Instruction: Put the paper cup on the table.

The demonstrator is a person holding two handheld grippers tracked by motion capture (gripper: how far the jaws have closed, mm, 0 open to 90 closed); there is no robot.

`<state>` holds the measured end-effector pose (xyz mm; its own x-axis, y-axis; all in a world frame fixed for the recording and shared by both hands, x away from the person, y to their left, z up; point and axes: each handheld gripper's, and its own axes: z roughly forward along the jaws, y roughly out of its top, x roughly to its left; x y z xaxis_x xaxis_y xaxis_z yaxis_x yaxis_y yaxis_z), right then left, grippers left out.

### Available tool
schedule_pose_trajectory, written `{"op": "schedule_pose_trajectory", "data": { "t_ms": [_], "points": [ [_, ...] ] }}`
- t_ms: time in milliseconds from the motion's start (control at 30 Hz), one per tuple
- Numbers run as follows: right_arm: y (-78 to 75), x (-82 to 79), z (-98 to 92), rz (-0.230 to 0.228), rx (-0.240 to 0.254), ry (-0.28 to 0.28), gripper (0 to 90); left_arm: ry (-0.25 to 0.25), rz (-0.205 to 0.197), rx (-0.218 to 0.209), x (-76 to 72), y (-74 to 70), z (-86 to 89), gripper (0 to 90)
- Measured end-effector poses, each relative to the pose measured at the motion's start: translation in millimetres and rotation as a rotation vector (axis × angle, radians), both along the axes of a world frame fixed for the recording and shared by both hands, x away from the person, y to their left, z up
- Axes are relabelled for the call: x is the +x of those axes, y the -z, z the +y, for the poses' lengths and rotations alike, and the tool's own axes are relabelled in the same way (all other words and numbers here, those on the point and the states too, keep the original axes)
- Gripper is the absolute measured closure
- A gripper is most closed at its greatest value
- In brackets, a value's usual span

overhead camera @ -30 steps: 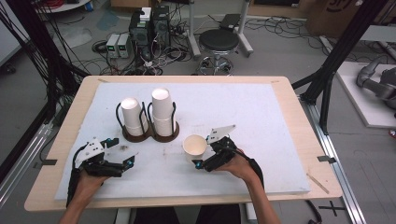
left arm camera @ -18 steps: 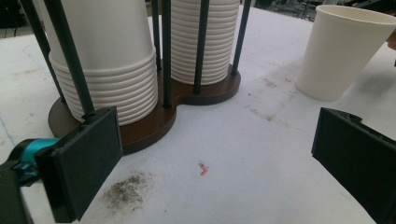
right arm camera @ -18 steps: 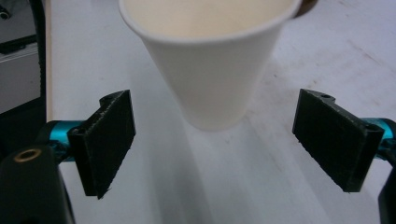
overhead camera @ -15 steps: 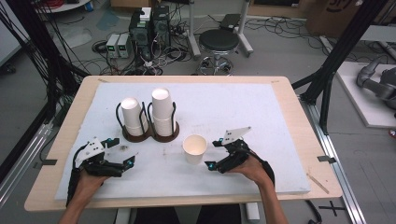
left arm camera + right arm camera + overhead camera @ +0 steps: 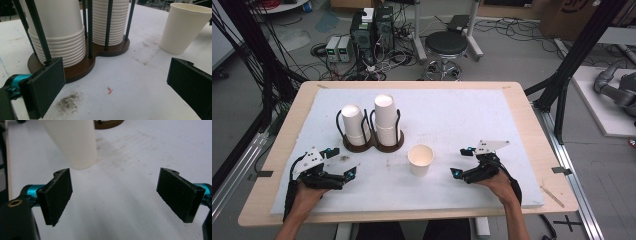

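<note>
The paper cup [image 5: 420,159] is standing upright near the counter's front edge, sitting between both tongs. The right tongs [image 5: 455,172], gaping open and empty, are nearer; the left tongs [image 5: 351,172] are hanging open too.

Black grippers [image 5: 459,161], flat ribbed black jaws, teal fittings, grey three-cornered top plates.
</note>
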<state>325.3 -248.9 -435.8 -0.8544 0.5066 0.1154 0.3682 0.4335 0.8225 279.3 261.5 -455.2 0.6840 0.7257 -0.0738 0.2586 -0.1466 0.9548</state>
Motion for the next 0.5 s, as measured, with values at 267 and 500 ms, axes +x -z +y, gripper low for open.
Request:
{"op": "schedule_pose_trajectory", "data": {
  "t_ms": [267, 500],
  "points": [
    [2.0, -3.0, -17.4, -0.033, 0.085, 0.105, 13.8, -0.011, -0.016, 0.007, -1.5, 0.1, -0.8, 1.8],
    [4.9, -8.5, -27.0, -0.116, 0.103, 0.24, 13.8, -0.026, -0.014, -0.007, -1.6, 0.2, 0.2, 1.8]
  ]
}}
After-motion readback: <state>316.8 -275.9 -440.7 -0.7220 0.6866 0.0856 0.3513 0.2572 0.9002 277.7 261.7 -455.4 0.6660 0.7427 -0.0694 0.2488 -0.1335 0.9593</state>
